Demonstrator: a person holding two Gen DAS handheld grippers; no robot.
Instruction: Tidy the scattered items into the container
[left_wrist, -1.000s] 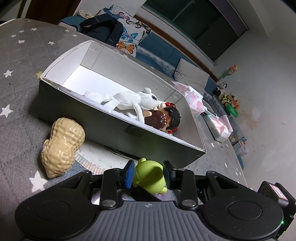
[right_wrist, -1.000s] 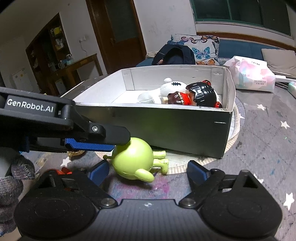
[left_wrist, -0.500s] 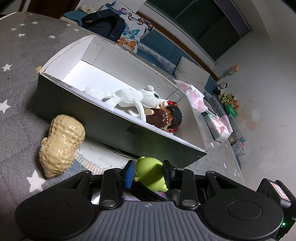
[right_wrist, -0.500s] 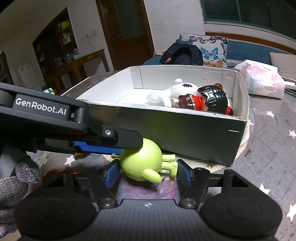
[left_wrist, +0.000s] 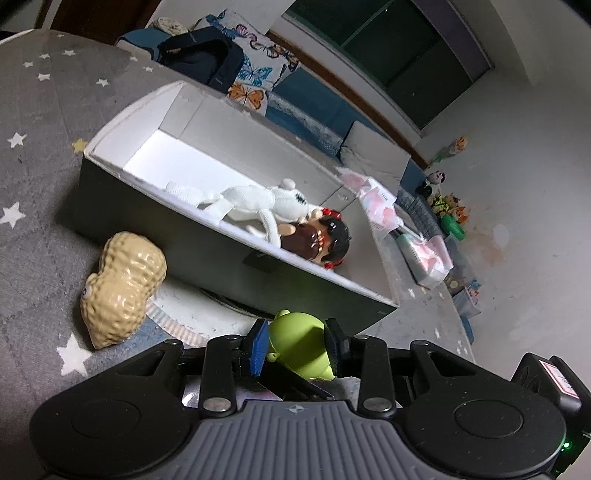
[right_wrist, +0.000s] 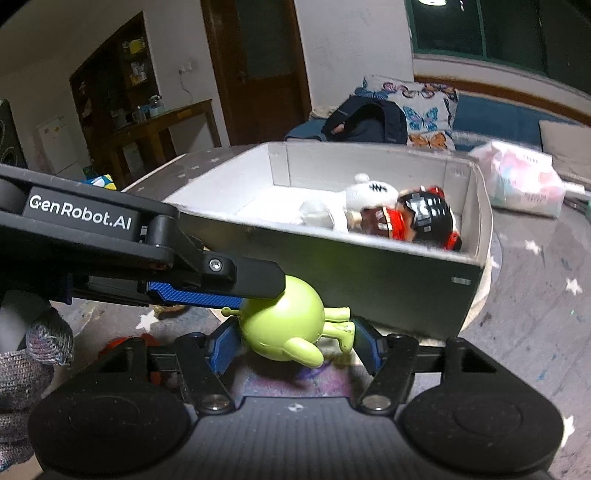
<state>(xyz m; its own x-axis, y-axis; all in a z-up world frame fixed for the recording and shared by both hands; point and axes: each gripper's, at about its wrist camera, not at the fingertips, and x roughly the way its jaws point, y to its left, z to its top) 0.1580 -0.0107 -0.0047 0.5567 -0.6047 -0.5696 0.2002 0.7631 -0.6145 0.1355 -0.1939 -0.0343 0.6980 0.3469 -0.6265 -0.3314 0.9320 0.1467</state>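
One glossy, round green toy (right_wrist: 282, 321) — smooth plastic

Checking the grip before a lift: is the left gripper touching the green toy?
Touching. The left wrist view shows the left gripper with both pads against the green toy.

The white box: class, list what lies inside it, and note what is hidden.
Inside the white box: a white knitted plush and a dark-haired doll beside it. The near wall hides the floor behind it.
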